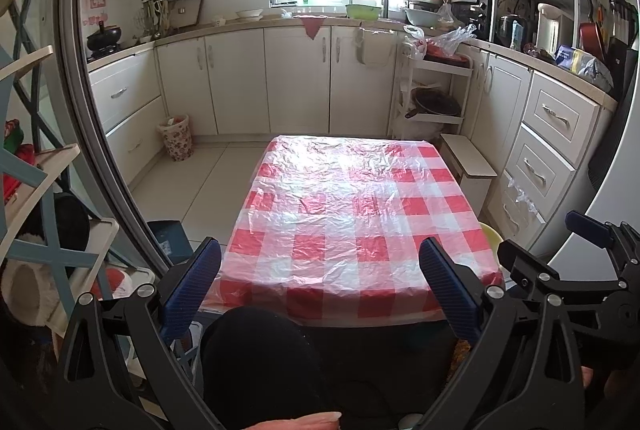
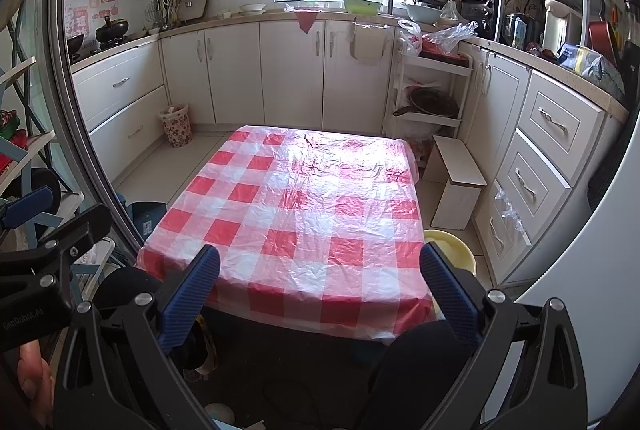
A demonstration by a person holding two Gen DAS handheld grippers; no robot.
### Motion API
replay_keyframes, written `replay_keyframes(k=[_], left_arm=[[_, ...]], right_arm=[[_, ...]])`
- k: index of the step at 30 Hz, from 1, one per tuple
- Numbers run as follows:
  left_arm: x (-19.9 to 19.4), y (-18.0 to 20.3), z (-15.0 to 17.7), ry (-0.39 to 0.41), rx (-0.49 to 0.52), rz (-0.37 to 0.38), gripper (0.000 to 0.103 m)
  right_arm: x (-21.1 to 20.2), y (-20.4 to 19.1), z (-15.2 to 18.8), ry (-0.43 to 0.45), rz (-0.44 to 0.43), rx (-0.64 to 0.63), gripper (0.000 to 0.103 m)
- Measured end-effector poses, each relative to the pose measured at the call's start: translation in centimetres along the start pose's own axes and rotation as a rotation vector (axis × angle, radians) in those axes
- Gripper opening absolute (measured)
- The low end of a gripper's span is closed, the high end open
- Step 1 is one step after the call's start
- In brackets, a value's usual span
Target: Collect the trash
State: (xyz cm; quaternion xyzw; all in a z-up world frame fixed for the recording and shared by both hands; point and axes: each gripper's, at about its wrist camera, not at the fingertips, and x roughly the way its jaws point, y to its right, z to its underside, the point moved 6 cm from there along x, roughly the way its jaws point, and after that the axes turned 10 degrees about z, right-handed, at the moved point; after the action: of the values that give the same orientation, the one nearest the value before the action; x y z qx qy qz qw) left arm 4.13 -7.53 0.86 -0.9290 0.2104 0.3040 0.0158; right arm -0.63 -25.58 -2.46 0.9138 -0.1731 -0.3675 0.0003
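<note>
My left gripper is open with nothing between its blue pads. It hovers over the near edge of a low table covered by a wrinkled red-and-white checked plastic cloth. Open as well, my right gripper holds nothing above the same table. Each gripper shows at the side of the other's view, the right one and the left one. A floral waste bin stands on the floor by the far-left cabinets, with some scraps inside.
A white stool and a yellow basin sit right of the table. A white rack with a pan and plastic bags stands in the far corner. A shelf unit is at the left. The person's dark-clad knees are below the grippers.
</note>
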Motion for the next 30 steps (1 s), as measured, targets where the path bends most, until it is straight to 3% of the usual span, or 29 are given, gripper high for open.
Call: replay_keyframes(k=[30], left_arm=[[0.13,-0.01,-0.01,-0.002,0.005,-0.002,0.095]], right_arm=[[0.28,0.03,0.23,-0.005,-0.002,0.001,0.096]])
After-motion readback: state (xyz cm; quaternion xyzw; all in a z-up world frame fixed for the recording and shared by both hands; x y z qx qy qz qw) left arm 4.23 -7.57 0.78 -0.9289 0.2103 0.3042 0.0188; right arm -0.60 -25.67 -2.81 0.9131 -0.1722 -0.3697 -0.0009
